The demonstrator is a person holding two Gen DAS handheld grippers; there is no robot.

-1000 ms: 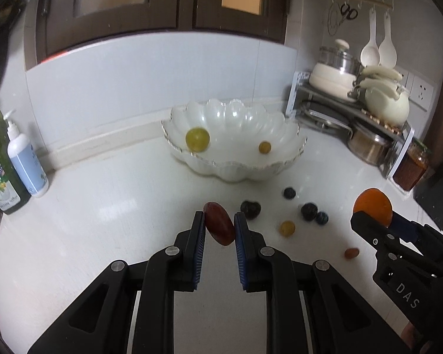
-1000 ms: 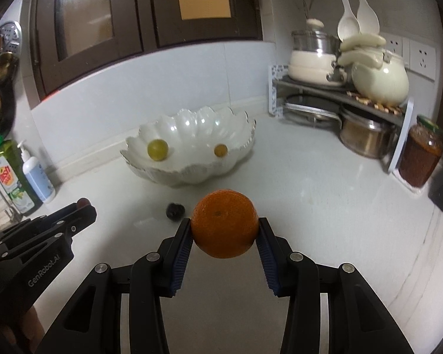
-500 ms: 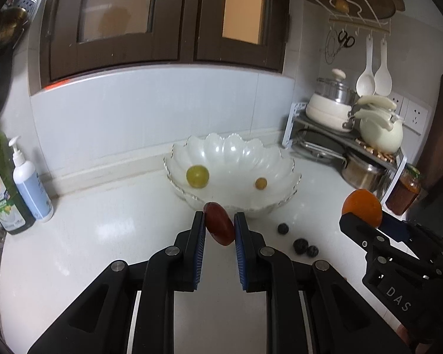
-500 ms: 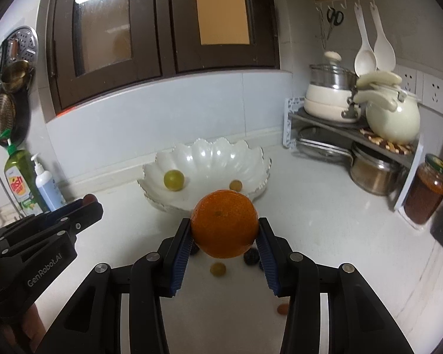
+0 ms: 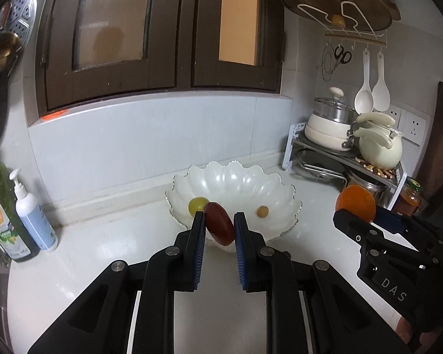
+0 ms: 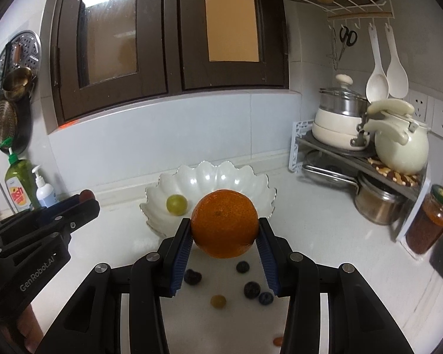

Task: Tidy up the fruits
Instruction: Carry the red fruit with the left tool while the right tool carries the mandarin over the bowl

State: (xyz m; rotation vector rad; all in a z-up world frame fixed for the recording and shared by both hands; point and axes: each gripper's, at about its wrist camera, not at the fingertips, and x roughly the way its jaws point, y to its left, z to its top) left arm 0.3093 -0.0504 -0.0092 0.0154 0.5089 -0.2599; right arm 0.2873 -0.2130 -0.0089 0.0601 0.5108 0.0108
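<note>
Left wrist: left gripper [image 5: 220,226] pinching red fruit [image 5: 220,227]; right gripper [image 6: 224,236] clamping orange [image 6: 224,227], both before bowl [image 5: 276,183].

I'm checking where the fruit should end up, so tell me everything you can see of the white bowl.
The white bowl is a glossy, wide, shallow dish with a scalloped, petal-like rim, ceramic or glass by its look. It sits upright on the white counter near the back wall, left of the metal rack. Inside lie a green grape and a small yellow fruit. Neither hand-held gripper is seen touching it.
</note>
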